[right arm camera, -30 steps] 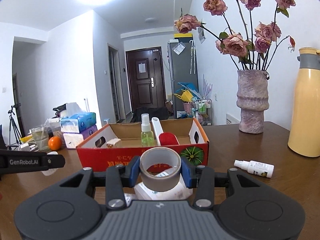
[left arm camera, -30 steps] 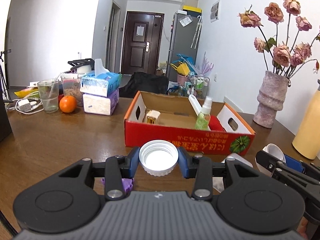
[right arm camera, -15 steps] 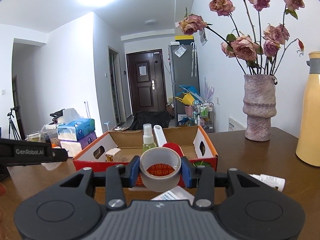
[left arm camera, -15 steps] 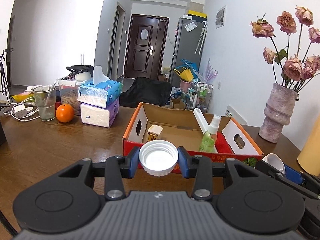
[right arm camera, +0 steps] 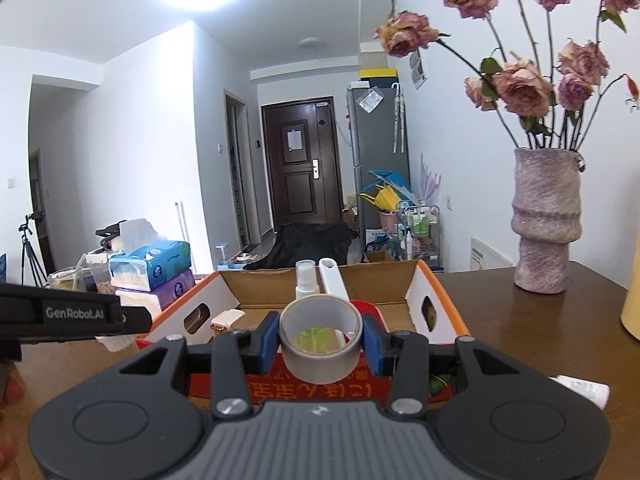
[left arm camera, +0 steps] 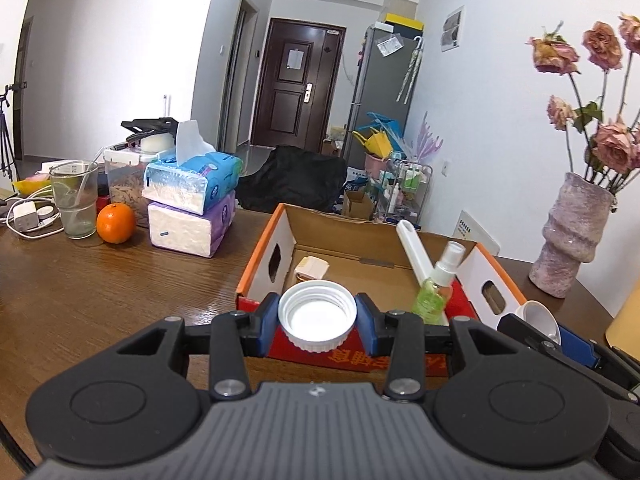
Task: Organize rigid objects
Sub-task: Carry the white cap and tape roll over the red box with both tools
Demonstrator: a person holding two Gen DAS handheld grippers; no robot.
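My left gripper (left arm camera: 317, 318) is shut on a white screw lid (left arm camera: 317, 316), held just before the near wall of the red cardboard box (left arm camera: 360, 360). My right gripper (right arm camera: 320, 338) is shut on a grey roll of tape (right arm camera: 320, 340), also at the box's (right arm camera: 438, 300) near wall. Inside the box lie a green spray bottle (left arm camera: 434, 292), a white scoop handle (left arm camera: 414, 250) and a small cream item (left arm camera: 311, 267). The right gripper's side (left arm camera: 560, 344) shows at the right of the left wrist view, and the left gripper's body (right arm camera: 72, 314) at the left of the right wrist view.
A brown wooden table (left arm camera: 100, 280) carries stacked tissue packs (left arm camera: 190, 200), an orange (left arm camera: 115, 223), a glass (left arm camera: 76, 200) and a charger with cables at the left. A pink vase of dried roses (right arm camera: 546, 220) stands right. A small white bottle (right arm camera: 580, 390) lies near the right gripper.
Both grippers have moved forward toward the box, which now looks larger and closer. Their grips on the lid and the tape are unchanged.
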